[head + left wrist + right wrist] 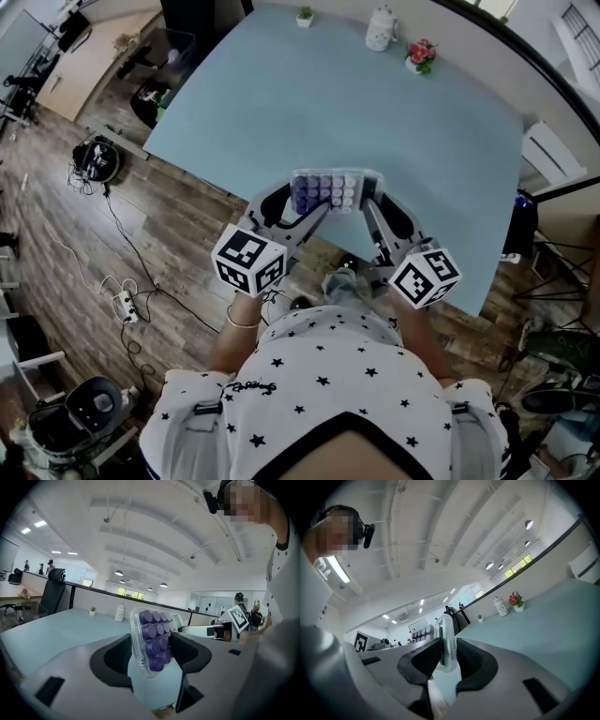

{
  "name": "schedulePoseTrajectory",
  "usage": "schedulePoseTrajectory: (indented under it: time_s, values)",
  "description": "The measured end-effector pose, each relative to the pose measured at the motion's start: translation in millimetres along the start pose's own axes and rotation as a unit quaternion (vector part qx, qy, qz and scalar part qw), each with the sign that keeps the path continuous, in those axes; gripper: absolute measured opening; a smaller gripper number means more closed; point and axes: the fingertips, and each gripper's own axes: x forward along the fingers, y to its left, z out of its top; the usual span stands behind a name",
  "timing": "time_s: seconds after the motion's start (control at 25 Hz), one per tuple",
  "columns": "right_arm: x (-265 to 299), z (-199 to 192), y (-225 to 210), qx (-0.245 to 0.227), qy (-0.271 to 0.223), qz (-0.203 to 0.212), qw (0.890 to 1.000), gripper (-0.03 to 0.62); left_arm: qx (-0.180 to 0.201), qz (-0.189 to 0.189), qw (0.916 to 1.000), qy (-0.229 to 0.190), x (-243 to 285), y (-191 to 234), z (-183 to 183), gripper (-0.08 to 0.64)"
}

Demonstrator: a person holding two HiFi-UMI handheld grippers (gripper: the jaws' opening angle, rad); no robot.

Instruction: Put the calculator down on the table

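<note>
A clear-cased calculator [336, 190] with purple keys hangs over the near edge of the light blue table [375, 112], held from both ends. My left gripper [298, 204] is shut on its left end. In the left gripper view the calculator [152, 641] stands tilted between the left gripper's [150, 656] dark pads, keys facing the camera. My right gripper [378, 202] is shut on the right end. In the right gripper view the calculator [446, 641] shows edge-on, pinched in the right gripper [447, 660].
At the table's far edge stand a small potted plant [305, 16], a white jar [381, 28] and a pot of pink flowers [420, 56]. Left of the table, cables and a round black device [97, 159] lie on the wooden floor. People stand far off in the office.
</note>
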Motion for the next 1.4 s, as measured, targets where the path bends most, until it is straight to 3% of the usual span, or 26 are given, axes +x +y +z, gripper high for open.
schedulePoseTrajectory:
  time_s: [0.56,0.88,1.4]
  values:
    - [8,15,-81,0.015,0.023,-0.025,0.999,0.092,-0.02,0.007,0.9993,0.031,83,3,-9,0.281]
    - [18,0,-105,0.021,0.043,-0.043,0.998,0.087,-0.038,0.009,0.9976,0.056,106,17,-30,0.281]
    - [34,-28,-136,0.057,0.067,-0.107,0.99,0.087,-0.061,-0.024,0.9912,0.115,137,43,-60,0.283]
